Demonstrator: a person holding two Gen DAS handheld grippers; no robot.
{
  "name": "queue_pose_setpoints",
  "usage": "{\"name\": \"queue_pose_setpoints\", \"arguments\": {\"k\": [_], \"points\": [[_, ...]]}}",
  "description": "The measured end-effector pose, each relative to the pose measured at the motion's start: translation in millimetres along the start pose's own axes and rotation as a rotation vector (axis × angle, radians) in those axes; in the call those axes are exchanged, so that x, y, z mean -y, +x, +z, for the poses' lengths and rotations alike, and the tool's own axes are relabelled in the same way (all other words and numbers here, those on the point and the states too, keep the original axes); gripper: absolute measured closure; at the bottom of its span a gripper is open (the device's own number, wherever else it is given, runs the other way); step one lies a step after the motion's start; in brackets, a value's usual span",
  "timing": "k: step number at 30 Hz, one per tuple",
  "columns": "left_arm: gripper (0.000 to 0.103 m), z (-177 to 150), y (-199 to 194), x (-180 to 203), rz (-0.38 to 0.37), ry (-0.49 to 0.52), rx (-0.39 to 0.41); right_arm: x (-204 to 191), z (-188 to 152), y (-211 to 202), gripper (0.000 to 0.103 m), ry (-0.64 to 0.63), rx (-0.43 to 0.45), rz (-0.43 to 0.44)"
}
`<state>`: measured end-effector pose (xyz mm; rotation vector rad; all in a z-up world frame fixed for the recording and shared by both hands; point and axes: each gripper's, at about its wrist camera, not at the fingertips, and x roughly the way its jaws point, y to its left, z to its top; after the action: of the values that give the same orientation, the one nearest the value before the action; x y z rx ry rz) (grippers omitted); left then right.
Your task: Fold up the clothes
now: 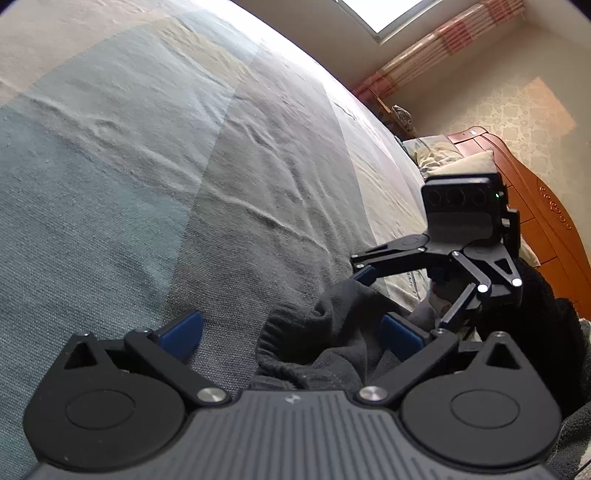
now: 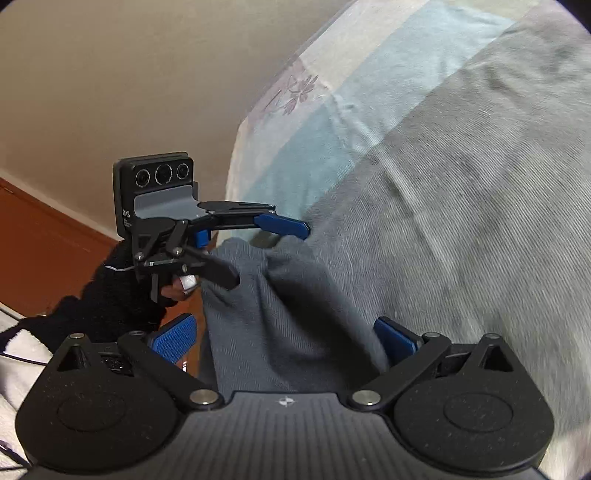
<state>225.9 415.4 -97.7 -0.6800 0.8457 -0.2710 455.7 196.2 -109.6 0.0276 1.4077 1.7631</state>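
The left tool (image 1: 291,334) has its blue pads (image 1: 183,332) spread wide, and a dark grey garment (image 1: 325,339) lies bunched on the bed (image 1: 129,166) between them, nearer the right pad; no pad visibly pinches it. The left wrist view alone shows the room behind: a window (image 1: 391,13), a striped curtain (image 1: 436,48), a pillow (image 1: 439,153) and an orange wooden headboard (image 1: 532,206). In that view the right tool (image 1: 373,295) sits ahead with its fingers apart over the cloth.

The right wrist view shows the same garment (image 2: 288,325) as blue-grey, draped over the bed's edge (image 2: 461,221) and running up between the right tool's (image 2: 284,341) wide-open pads. Only here does the holder's gloved left hand (image 2: 125,284) appear, gripping the left tool (image 2: 273,251), whose upper pad (image 2: 282,226) reaches above the garment's top edge. Its lower finger tip is dark and partly buried in cloth, so contact is hard to judge. The garment's type and full outline are cut off in both views.
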Motion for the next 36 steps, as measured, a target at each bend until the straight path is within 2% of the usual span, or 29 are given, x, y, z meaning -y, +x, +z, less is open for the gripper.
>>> {"name": "queue_pose_setpoints", "arguments": {"k": [3,8,10,14,15,16,17,18,19,21,24,26,27,29,32,34,36], "points": [[0.001,3.5,1.9,-0.1,-0.004,-0.003,-0.018,1.0,14.5,15.2,0.000,0.001,-0.021,0.049],[0.001,1.7,4.9,6.1,0.019,0.046,-0.023,-3.3,-1.9,4.0,0.000,-0.012,-0.107,0.088],[0.001,1.0,5.0,6.7,0.023,0.057,-0.022,1.0,-7.8,-3.9,0.001,0.009,-0.084,0.122],[0.001,2.3,4.5,3.9,0.014,0.047,-0.019,4.5,4.4,10.8,0.004,0.009,-0.063,0.150],[0.001,2.8,4.2,3.9,0.014,0.042,-0.019,4.6,8.6,15.3,0.008,0.003,-0.061,0.154],[0.001,4.1,4.8,4.4,0.017,0.040,-0.020,7.7,10.9,16.0,0.018,0.007,-0.058,0.147],[0.001,5.0,5.3,4.9,0.019,0.041,-0.020,11.4,10.4,14.9,0.027,0.009,-0.062,0.125],[0.001,4.9,5.8,5.8,0.023,0.048,-0.020,18.5,9.7,12.9,0.052,0.025,-0.066,0.093],[0.001,4.9,6.3,6.6,0.026,0.056,-0.020,22.7,8.3,11.0,0.067,0.041,-0.061,0.085],[0.001,4.7,7.3,8.2,0.033,0.071,-0.019,28.8,4.9,7.4,0.069,0.072,-0.046,0.085],[0.001,4.5,8.7,10.6,0.043,0.092,-0.017,11.8,3.3,13.6,0.071,0.001,-0.030,-0.012],[0.001,4.0,8.5,11.0,0.042,0.093,-0.012,-0.9,2.5,18.3,0.088,-0.053,-0.019,-0.082],[0.001,3.8,8.4,11.2,0.042,0.094,-0.010,-8.8,1.1,18.9,0.101,-0.095,-0.013,-0.130],[0.001,3.5,7.1,10.4,0.038,0.093,-0.001,-25.6,-1.1,18.0,0.099,-0.177,0.004,-0.220],[0.002,5.1,-1.3,6.9,0.035,0.049,0.032,-42.6,5.7,4.7,0.100,-0.238,0.063,-0.303],[0.002,8.3,-13.5,7.2,0.056,0.039,0.088,-50.7,15.6,-5.6,0.100,-0.271,0.107,-0.365],[0.002,13.6,-27.8,7.8,0.039,0.037,0.134,-54.2,29.0,-15.6,0.100,-0.281,0.158,-0.414]]}}
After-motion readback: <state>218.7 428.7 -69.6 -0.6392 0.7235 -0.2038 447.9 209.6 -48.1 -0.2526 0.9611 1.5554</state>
